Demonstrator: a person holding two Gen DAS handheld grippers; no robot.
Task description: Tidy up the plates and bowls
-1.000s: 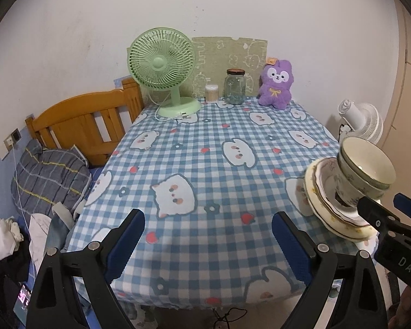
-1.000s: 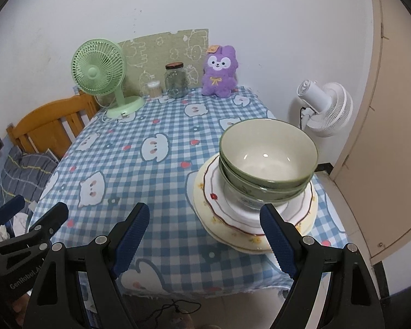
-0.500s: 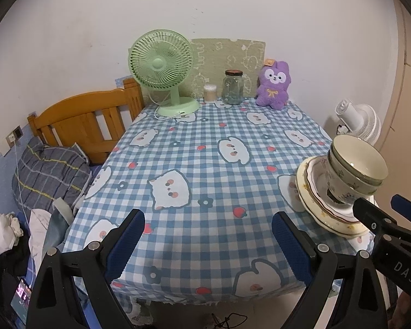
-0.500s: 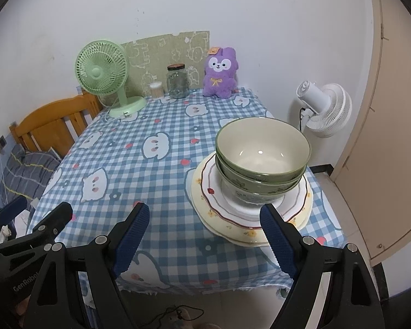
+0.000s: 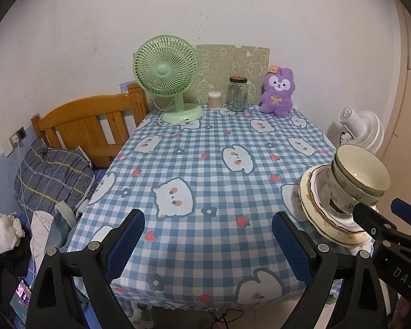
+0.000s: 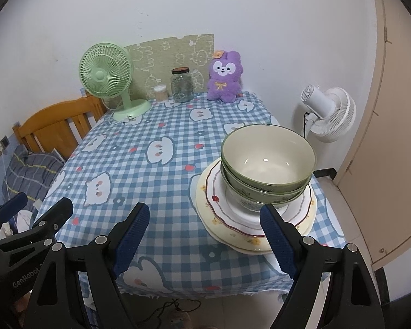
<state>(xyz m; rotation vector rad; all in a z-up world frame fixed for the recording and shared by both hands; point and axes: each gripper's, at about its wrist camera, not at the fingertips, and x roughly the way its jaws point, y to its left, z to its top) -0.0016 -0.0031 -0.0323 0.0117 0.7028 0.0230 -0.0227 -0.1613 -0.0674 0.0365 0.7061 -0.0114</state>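
Observation:
Two green bowls [image 6: 268, 161] sit nested on a stack of plates [image 6: 219, 213] at the near right corner of the table [image 6: 156, 189]; the upper plates have a red scalloped rim, the lowest is cream with small flowers. In the left wrist view the same bowls [image 5: 361, 178] and plates [image 5: 315, 200] stand at the far right. My right gripper [image 6: 205, 235] hangs open over the table's front edge, just short of the stack, nothing between its fingers. My left gripper [image 5: 208, 242] is open above the near middle of the cloth, holding nothing.
At the back of the blue checked cloth stand a green desk fan [image 5: 168, 79], a small swab pot [image 5: 214, 100], a glass jar [image 5: 237, 94] and a purple plush toy [image 5: 278, 93]. A wooden bed frame [image 5: 87, 123] with bedding lies left; a white fan [image 6: 328, 112] and a door are right.
Both views have drawn back and lifted slightly, so more of the table's front edge and the floor shows. The bowls and plates have not moved, and both grippers stay open.

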